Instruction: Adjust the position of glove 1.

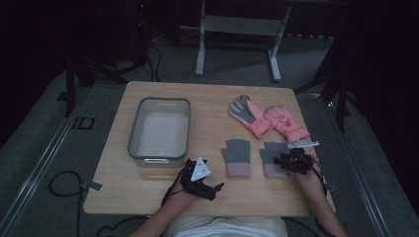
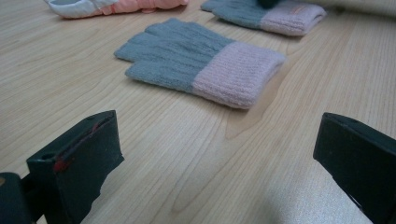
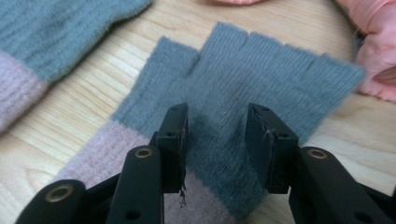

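- Looks like a dim lab or test room set up for recording.
- Bare wooden table (image 1: 207,98) on grey carpet, beyond the tongs.
- White metal frame legs (image 1: 200,49) farther off, past the table.
- Loose black cables (image 1: 64,185) left of the left tongs (image 1: 217,187).

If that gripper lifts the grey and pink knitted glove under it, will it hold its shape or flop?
Probably flop: the knitted glove is soft ribbed wool lying flat, so its free ends would likely sag from the right gripper. It looks light, and its fuzzy surface should resist slipping. Pushed on the table, it would likely bunch.
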The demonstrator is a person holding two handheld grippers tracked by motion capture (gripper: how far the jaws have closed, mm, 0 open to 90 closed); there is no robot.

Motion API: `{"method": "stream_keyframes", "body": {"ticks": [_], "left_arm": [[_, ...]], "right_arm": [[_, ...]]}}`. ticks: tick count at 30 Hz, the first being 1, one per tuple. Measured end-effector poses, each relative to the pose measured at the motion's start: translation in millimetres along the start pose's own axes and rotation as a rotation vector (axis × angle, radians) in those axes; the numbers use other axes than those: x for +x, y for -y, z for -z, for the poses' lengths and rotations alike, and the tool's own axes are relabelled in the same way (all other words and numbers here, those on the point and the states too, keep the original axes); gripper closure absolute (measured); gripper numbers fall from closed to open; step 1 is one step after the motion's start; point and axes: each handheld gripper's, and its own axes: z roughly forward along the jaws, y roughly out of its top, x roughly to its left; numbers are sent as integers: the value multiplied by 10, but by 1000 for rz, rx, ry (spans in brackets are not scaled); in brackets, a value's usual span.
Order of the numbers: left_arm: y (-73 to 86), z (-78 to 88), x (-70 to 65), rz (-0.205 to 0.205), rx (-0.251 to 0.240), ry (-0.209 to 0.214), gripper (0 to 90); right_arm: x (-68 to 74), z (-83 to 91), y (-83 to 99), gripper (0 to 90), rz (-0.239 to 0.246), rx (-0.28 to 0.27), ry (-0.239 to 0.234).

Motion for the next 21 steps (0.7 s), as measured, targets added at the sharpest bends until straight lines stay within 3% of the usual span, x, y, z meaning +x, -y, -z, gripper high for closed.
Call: {"method": "stream_keyframes", "body": {"ticks": [3,6,13,16,21], "left_arm": [[-1,-3,-2,-2,1,-1,3],[1,0,-1,-1,-1,-1,3],[0,0,1,1,1,2,4],[0,0,4,4,0,2,3],[0,-1,6,6,0,2,3]], "right_arm": [[-7,-6,11,602,-1,-6,-3],[25,-15,4,635,17,2,22],[85,-22,-29,813,6,25,62],[111,-24,-39,835,0,26,78],[103,19,-67,849,-27,8,61]]}}
